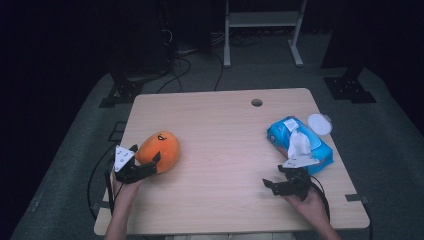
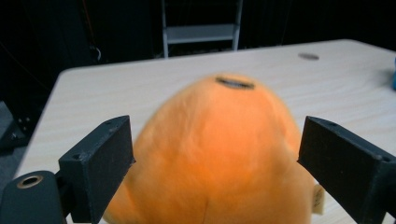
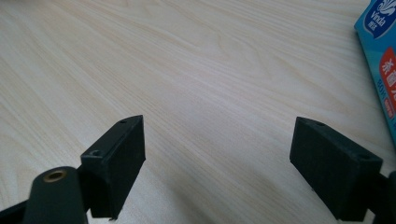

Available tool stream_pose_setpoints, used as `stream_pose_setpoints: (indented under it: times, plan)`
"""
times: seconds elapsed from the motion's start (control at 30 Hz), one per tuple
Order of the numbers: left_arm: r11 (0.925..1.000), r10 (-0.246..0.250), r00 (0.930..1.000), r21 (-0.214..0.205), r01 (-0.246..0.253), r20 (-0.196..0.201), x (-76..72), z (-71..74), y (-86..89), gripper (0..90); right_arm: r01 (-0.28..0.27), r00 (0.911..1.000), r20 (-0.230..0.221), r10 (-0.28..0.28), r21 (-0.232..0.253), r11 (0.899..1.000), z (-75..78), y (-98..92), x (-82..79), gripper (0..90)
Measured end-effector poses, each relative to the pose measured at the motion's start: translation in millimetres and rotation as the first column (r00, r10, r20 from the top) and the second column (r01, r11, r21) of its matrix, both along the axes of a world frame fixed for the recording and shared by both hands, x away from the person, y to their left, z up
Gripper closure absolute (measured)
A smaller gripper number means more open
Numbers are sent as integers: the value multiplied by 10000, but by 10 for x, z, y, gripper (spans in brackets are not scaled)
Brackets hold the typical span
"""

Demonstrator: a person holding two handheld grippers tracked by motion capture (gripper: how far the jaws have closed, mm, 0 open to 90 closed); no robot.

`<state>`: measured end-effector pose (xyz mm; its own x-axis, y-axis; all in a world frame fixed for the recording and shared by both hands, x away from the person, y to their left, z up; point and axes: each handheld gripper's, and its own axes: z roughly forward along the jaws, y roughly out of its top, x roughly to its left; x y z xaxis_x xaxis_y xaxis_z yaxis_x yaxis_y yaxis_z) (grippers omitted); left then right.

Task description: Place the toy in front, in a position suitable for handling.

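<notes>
A: What's the biggest thing here?

B: The wooden counter [image 1: 220, 150], pale, with a round cable hole [image 1: 256, 102] near its far edge. It stands on grey carpet, with a white metal frame [image 1: 262, 22] in the dark behind it.

A: And on it?

B: An orange plush toy [image 1: 160, 150] at the left side, lying on the counter with a small dark mark on top. At the right side is a blue pack of wet wipes [image 1: 300, 145], lid flipped up and a white wipe [image 1: 298, 142] poking out.

A: Where is the left tool?

B: The left tool [image 1: 145, 162] sits at the toy's near end. In the left gripper view its jaws are spread wide, one on each side of the toy [image 2: 215, 154]; they straddle it without squeezing, a sliver of gap showing on both sides.

A: The right tool?

B: The right tool [image 1: 281, 181] is just in front of the wipes pack, near the counter's front right. Its jaws are spread apart with bare wood between them, and the pack's edge [image 3: 380, 56] shows at the right of the right gripper view.

A: Anything smaller?

B: A round white lid [image 1: 319, 123] beside the pack's far corner.
</notes>
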<state>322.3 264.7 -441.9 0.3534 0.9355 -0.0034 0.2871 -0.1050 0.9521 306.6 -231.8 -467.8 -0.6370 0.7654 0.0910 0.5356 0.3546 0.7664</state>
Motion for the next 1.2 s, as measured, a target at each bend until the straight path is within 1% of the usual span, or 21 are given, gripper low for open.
stream_pose_setpoints:
  times: [0.03, 0.07, 0.1, 0.13, 0.2, 0.27, 0.37, 0.43, 0.5, 0.57, 0.7, 0.77, 0.83, 0.93, 0.97, 1.0, 1.03, 1.1, 1.2]
  plan:
    - [9998, -143, 9996, 96, 145, -240, 27, -47, -21, 99, 3, 10000, -52, -3, -8, 10000, -8, 3, 3, 172]
    - [9989, -258, 9989, 377, 273, -388, 50, -98, -51, 95, -10, 10000, -92, 9, -44, 10000, -17, 6, 6, 172]
    - [9940, -218, 9992, 1063, 254, -345, 67, -158, -96, 71, -23, 9999, -124, 22, -91, 10000, -23, 11, 9, 172]
    - [9917, -287, 9992, 1245, 319, -274, 68, -168, -104, 70, -39, 9999, -108, 37, -150, 9999, -27, 16, 9, 173]
    - [9911, -266, 9992, 1298, 303, -305, 73, -155, -112, 71, -23, 10000, -73, 22, -151, 9999, -18, 23, -1, 173]
    - [9928, -149, 9994, 1186, 187, -325, 69, -159, -116, 72, -24, 10000, 11, 24, -103, 9999, -2, 27, -18, 173]
    - [9897, -84, 9993, 1424, 136, -373, 70, -162, -137, 85, -48, 10000, 19, 49, -152, 9999, -8, 41, -25, 173]
    - [9886, -71, 9993, 1501, 127, -381, 71, -161, -145, 87, -59, 10000, -7, 59, -200, 9998, -14, 47, -25, 174]
    - [9858, -51, 9994, 1674, 110, -353, 72, -165, -167, 88, -81, 10000, 10, 81, -231, 9997, -16, 50, -25, 174]
    - [9815, -54, 9993, 1913, 123, -367, 72, -163, -190, 89, -98, 9999, 63, 99, -227, 9997, -8, 52, -34, 174]
    - [9753, -77, 9994, 2206, 151, -345, 67, -163, -223, 89, -91, 9999, 54, 93, -203, 9998, -9, 51, -30, 174]
    - [9733, -105, 9992, 2289, 190, -381, 64, -163, -227, 88, -95, 9999, 41, 96, -233, 9997, -11, 54, -29, 174]
    - [9715, -138, 9993, 2361, 214, -336, 60, -168, -237, 88, -94, 9999, 49, 95, -237, 9997, -8, 54, -33, 175]
    - [9622, -297, 9992, 2700, 355, -256, 53, -170, -262, 86, -89, 9999, 93, 92, -291, 9995, 1, 55, -43, 176]
    - [9558, -454, 9987, 2896, 503, -235, 46, -175, -275, 86, -89, 9999, 93, 92, -291, 9995, 1, 55, -43, 176]
    - [9512, -543, 9983, 3032, 580, -207, 40, -180, -287, 86, -93, 9999, 89, 96, -293, 9995, 0, 55, -44, 177]
    - [9489, -592, 9981, 3095, 614, -167, 40, -183, -292, 85, -94, 9999, 59, 96, -259, 9996, -5, 55, -42, 177]
    - [9472, -690, 9975, 3132, 693, -121, 41, -186, -298, 84, -108, 9999, 12, 108, -308, 9995, -14, 61, -36, 177]
    - [9495, -686, 9975, 3058, 704, -167, 45, -184, -284, 85, -147, 9999, 8, 147, -334, 9993, -17, 67, -34, 177]
